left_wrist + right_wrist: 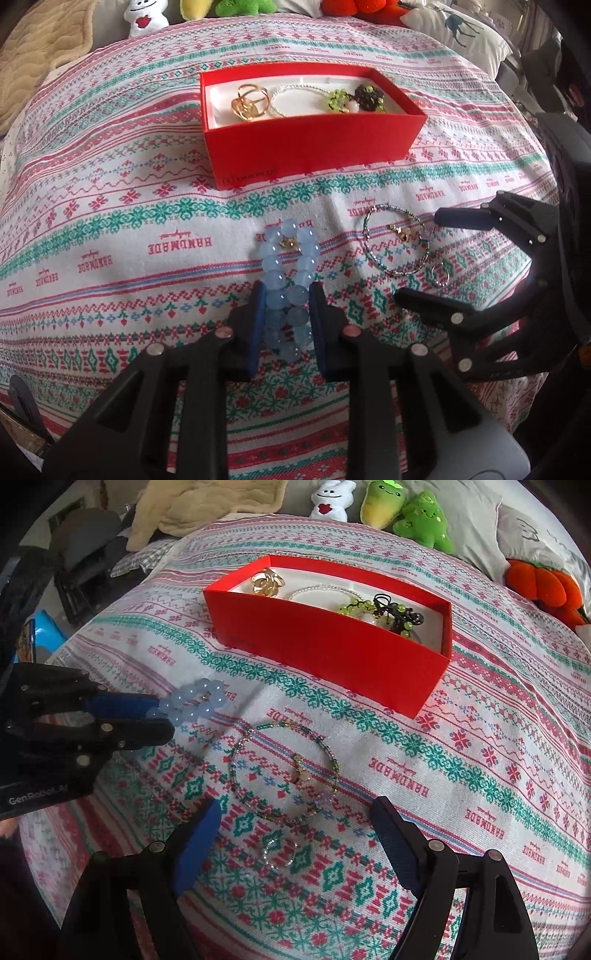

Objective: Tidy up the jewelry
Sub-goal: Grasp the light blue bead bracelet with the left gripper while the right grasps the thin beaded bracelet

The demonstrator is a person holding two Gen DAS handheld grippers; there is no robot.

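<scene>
Red box (314,147), pale blue bead bracelet (288,280), red-and-green patterned white cloth (110,229)

"HANDMADE" on cloth (110,206); "ONEPLUS" on red box (314,147); "GenRobot" on left gripper (162,716).

Left gripper (287,314) fingers nearly together; right gripper (295,834) fingers wide.

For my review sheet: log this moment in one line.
left gripper: shut on blue bead bracelet | right gripper: open over thin beaded bracelet
</scene>
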